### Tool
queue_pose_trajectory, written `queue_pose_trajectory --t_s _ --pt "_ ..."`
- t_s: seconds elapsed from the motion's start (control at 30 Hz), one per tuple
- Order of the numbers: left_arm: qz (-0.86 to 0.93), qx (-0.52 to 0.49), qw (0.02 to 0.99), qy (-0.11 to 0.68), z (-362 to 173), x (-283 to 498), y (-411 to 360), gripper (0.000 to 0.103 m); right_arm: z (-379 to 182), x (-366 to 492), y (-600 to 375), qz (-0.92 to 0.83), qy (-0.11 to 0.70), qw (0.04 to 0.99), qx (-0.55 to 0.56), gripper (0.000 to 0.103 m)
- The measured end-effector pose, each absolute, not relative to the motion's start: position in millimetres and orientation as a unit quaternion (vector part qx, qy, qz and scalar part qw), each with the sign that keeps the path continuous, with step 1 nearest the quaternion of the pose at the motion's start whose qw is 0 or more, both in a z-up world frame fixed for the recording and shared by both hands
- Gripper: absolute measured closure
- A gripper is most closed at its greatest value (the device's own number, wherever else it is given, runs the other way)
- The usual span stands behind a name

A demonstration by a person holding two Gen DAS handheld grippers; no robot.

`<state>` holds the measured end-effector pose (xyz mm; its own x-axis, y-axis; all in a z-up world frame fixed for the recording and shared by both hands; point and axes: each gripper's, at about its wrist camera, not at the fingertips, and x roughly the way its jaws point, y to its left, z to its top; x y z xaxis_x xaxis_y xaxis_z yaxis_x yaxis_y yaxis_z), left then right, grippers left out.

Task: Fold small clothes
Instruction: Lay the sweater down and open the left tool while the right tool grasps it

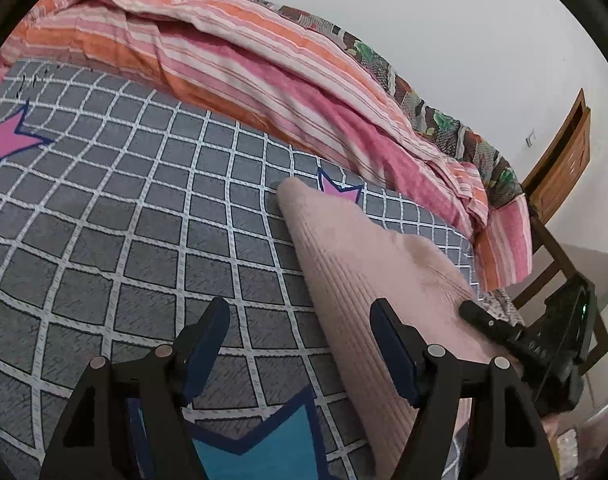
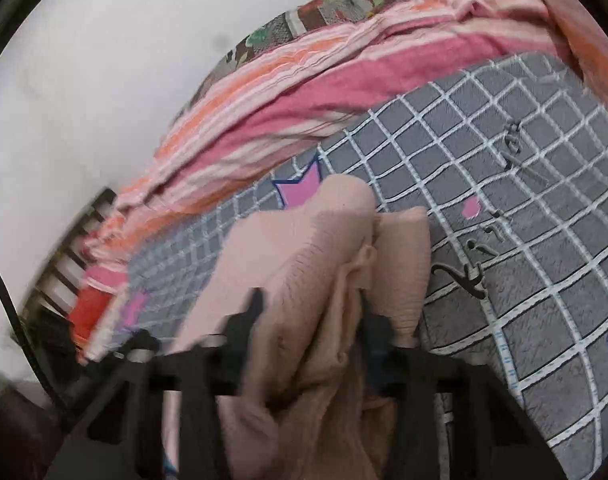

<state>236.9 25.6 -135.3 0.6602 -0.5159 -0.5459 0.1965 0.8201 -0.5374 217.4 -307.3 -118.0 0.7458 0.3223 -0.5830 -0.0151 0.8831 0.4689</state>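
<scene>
A pale pink ribbed knit garment lies on the grey checked bedsheet, running from mid-frame down to the lower right. My left gripper is open and empty, with its left finger over the sheet and its right finger over the garment's edge. My right gripper shows at the far right, on the garment. In the right wrist view the garment is bunched between the fingers of my right gripper, which is shut on it. That view is blurred.
A pink and orange striped blanket is heaped along the far side of the bed by a white wall. A wooden chair stands at the bed's right end. Star prints mark the sheet.
</scene>
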Motion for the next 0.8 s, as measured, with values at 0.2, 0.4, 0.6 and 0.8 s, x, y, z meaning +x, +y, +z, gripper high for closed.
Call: queue_pose_trajectory --t_s 0.2,0.4,0.6,0.8 --pt "-0.204 -0.235 0.879 0.361 -139 235 30 0.032 -100 185 -306 0.116 0.276 0.936 0.188 0.081" --pt "-0.202 -0.216 0.885 0.359 -137 230 25 0.032 -126 196 -315 0.077 0.340 0.920 0.178 0.064" --pt "-0.202 -0.190 0.895 0.348 -131 225 22 0.032 -132 194 -336 0.070 0.344 0.913 0.209 0.038" --pt "-0.199 -0.204 0.893 0.349 -132 227 26 0.032 -137 202 -332 0.084 0.368 0.904 0.202 0.030"
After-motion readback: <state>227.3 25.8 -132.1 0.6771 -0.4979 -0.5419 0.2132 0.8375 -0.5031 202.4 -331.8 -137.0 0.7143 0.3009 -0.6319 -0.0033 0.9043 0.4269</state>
